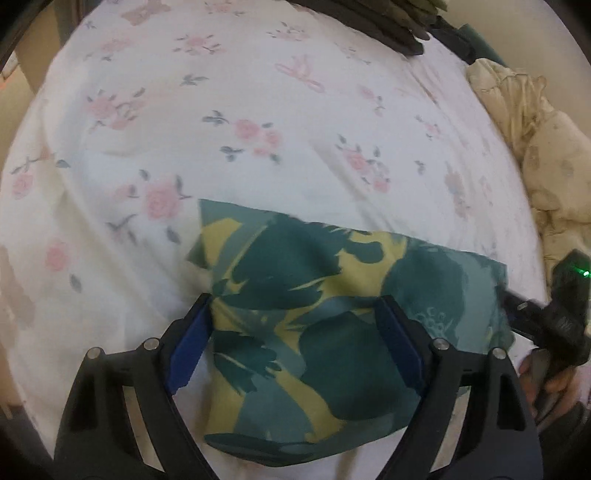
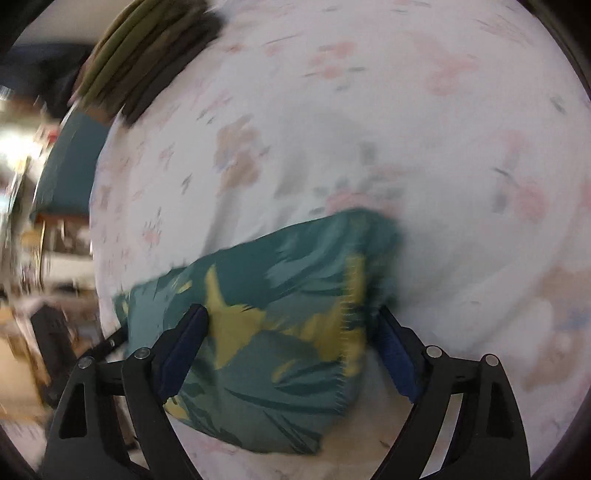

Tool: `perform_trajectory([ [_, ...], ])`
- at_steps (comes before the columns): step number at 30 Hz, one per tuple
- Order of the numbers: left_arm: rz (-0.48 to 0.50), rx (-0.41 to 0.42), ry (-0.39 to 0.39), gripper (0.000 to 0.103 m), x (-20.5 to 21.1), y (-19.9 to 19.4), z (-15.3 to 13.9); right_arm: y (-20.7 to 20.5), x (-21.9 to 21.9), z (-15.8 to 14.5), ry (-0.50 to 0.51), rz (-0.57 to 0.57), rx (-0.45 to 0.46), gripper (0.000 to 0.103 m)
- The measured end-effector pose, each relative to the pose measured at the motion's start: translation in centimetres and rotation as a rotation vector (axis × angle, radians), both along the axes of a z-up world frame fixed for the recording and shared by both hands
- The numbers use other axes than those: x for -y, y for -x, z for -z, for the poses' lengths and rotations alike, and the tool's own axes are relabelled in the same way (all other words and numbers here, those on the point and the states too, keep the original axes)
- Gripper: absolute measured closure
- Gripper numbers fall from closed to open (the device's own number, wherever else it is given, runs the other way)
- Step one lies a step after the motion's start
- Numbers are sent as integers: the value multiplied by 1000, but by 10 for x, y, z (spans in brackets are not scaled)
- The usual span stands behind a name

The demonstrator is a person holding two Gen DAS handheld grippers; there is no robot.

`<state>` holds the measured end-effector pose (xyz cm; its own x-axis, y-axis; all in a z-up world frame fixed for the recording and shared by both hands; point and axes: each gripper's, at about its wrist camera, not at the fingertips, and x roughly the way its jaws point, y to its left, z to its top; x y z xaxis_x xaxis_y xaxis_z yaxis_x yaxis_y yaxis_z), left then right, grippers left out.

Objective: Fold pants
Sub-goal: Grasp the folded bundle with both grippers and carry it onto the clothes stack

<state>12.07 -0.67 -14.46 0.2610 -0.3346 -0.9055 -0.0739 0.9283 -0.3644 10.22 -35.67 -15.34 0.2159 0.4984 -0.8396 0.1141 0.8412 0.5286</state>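
Cloth: teal and yellow printed pants, already a compact folded packet, lying on the floral bedsheet near the edge of the bed closest to me.
Where the pants sit: between the fingers of both my tongs; in the right wrist view the packet looks puffed and tilted, with 1 corner raised, though motion blur keeps me from reading the layers.
Left tongs: my left tongs stand wide apart, a blue pad on each side of the packet; they look close to the cloth without pinching it, so I hold nothing here.
Right tongs: my right tongs are spread just as wide, straddling the packet's other end; no cloth is clamped.
Step in hand: I judge this as the release after a fold, with the packet dropped onto the bed and both grips let go.
How far along: probably late, since the pants show as 1 short rectangle rather than 2 long legs.
Next move calls for: lifting both tongs clear without snagging the top layer, then pressing or smoothing the raised corner flat.
Risk: the soft cloth could spring open if a pad drags it.
Nearby: a stack of dark folded clothes at the far side of the bed, and a cream quilt bunched at 1 side.
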Motion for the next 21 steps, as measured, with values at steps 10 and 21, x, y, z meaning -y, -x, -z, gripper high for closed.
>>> perform_trajectory([
  [10,174,108,-97,52,36,12,-9,3,-42,-8,-1,-144,80,69],
  [21,96,206,-71,93,11,22,-82,19,-44,-84,-42,-171,278,84],
])
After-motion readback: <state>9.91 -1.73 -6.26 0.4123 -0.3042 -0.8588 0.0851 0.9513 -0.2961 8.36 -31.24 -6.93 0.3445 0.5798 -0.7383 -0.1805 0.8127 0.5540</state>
